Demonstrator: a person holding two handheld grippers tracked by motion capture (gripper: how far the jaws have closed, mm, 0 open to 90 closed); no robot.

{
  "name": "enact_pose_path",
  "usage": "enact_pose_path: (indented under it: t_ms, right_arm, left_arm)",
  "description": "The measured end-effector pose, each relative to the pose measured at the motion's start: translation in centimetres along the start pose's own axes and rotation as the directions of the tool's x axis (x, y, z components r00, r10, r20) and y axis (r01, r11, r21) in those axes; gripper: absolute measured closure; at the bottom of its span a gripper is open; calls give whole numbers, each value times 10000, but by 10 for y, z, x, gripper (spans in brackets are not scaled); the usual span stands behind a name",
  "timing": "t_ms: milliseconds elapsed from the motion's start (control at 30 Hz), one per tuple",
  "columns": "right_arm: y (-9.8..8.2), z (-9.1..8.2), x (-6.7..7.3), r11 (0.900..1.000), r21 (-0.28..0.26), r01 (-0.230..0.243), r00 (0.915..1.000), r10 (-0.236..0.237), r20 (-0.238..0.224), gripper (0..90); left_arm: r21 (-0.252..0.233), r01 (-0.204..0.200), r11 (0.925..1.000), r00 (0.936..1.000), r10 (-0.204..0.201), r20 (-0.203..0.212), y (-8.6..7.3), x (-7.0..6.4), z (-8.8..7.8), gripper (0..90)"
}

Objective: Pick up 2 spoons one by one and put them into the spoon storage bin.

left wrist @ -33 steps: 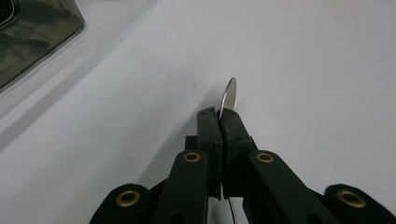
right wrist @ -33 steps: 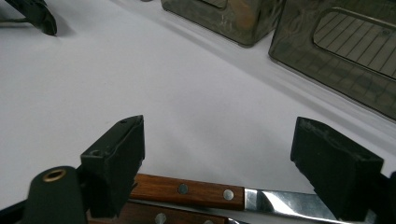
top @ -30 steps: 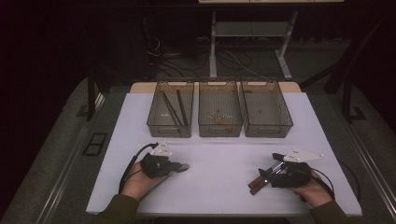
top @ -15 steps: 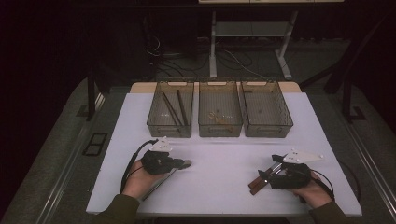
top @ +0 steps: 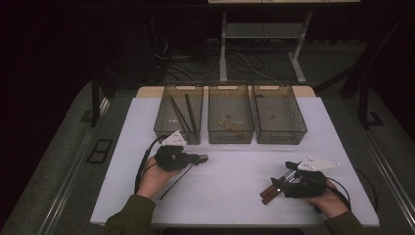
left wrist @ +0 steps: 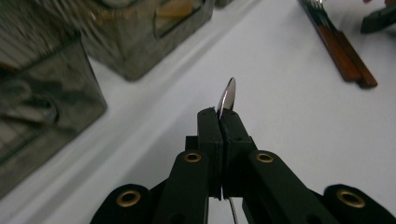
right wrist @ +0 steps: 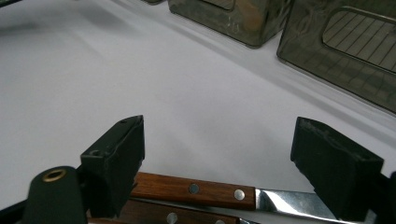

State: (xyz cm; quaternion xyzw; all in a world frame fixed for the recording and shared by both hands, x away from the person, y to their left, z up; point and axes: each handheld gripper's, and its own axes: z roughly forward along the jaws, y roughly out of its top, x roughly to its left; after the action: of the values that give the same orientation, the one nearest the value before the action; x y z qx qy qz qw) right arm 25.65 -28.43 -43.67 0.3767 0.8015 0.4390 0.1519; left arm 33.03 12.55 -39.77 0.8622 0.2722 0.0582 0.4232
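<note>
Left gripper (left wrist: 223,122) up front, its black jaws pressed tight together and a thin metal utensil (left wrist: 228,95) pinched between them, its rounded silver tip poking out edge-on beyond the pads. White table (left wrist: 280,121) underneath. Off toward the far left edge sit smoky see-through bins (left wrist: 51,93), one close and blurred, another (left wrist: 154,32) behind it with something tan inside. Toward the far right corner, wooden-handled cutlery (left wrist: 345,51) lies flat on the surface, and a dark piece of the other gripper (left wrist: 379,21) sits just beside it.
</note>
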Motion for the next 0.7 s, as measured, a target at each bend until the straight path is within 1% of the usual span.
enact_pose_path:
  t_ms: [100,233,400,433,633,667,700]
  right_arm:
    - [0,0,1,10000,-10,44,10000,-44,1,178]
    - [0,-1,2,9999,-64,101,9999,-101,-47,177]
    - [0,-2,1,10000,-68,9,10000,-10,-21,178]
    - [0,-2,1,10000,-41,-10,10000,10,-23,178]
    - [1,-3,0,9999,-124,32,10000,-31,56,178]
    - [1,-3,0,9999,-129,18,10000,-17,60,178]
    - [1,-3,0,9999,-131,13,10000,-12,65,178]
  left_arm:
    - [-180,-124,9998,9999,124,-9,11,1,3,884]
    - [-357,-147,9993,9998,142,-139,25,2,6,883]
    - [-740,-140,9972,9997,126,-197,43,7,9,883]
    - [-702,-184,9974,9996,168,-233,47,8,9,884]
    - [-878,-194,9960,9992,164,-352,69,16,14,883]
    - [-900,-299,9955,9990,268,-352,72,18,15,883]
    - [-969,-275,9949,9990,240,-367,76,19,17,883]
